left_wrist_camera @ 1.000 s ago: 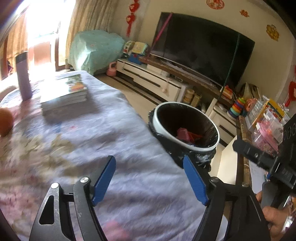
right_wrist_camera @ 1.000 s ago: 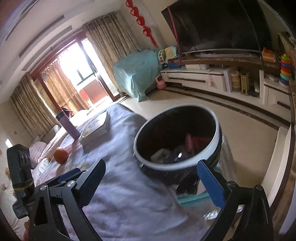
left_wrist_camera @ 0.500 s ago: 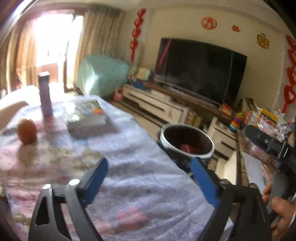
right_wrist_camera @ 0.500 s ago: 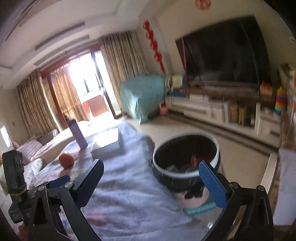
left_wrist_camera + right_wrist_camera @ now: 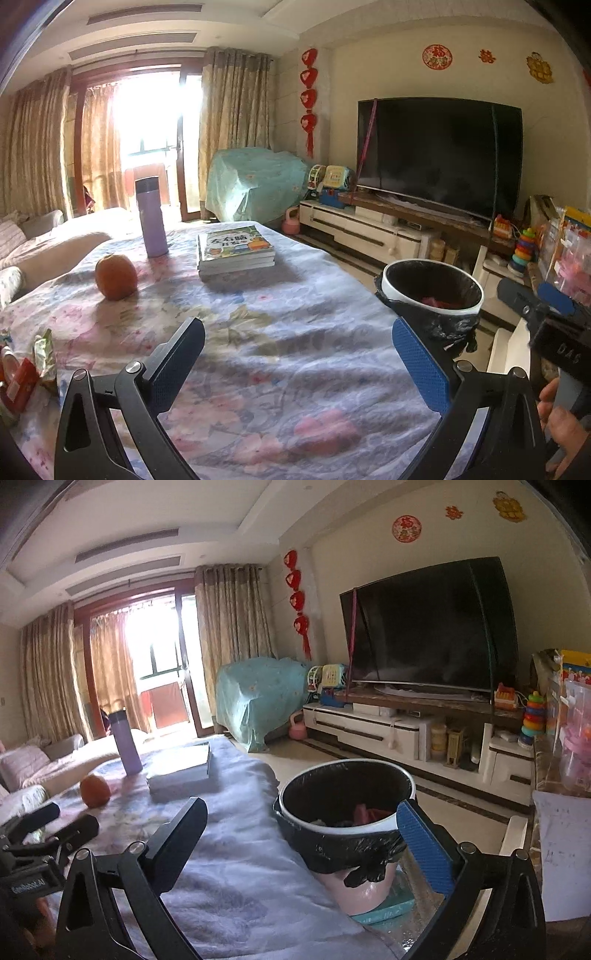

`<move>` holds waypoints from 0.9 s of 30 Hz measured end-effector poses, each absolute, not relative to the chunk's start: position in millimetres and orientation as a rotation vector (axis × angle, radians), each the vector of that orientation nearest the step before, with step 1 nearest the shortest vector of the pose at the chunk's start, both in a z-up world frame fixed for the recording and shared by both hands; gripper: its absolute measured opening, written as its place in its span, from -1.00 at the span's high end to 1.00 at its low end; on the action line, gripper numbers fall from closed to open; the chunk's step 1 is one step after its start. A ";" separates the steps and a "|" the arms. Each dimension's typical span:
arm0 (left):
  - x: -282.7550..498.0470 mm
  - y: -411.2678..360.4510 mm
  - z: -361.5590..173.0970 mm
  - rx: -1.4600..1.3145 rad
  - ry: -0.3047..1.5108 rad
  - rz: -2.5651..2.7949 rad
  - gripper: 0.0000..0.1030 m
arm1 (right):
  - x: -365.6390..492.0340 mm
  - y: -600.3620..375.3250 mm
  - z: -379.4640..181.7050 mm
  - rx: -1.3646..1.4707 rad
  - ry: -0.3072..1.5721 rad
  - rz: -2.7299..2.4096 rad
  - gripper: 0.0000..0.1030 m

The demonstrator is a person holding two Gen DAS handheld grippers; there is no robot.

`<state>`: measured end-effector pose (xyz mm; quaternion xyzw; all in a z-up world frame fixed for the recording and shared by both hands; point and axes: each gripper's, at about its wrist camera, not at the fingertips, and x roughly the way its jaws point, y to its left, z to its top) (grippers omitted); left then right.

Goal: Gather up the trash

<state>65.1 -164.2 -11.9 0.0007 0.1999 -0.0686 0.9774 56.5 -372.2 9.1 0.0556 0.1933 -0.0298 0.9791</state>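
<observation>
Wrappers (image 5: 26,373) lie at the bench's (image 5: 280,354) left edge, beside the left tongs (image 5: 295,365). The bin (image 5: 345,812) stands just ahead of the right tongs (image 5: 301,843). Both tongs gape wide apart, the left still opening, holding nothing.

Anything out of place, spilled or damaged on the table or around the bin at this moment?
Only the wrappers at the table's left edge look out of place: crumpled litter not yet binned. The orange, bottle and books sit tidy. The bin stands upright, nothing spilled. Both grippers are open and empty.
</observation>
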 end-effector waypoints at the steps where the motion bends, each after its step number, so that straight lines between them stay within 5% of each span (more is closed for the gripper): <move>1: 64.9 -164.1 -12.2 -0.001 0.396 -0.134 -0.99 | 57.0 -370.8 7.6 0.108 0.394 -0.061 -1.00; 27: 64.4 -165.4 -15.1 0.044 0.353 -0.118 -0.99 | 50.0 -376.0 12.1 0.126 0.402 -0.029 -1.00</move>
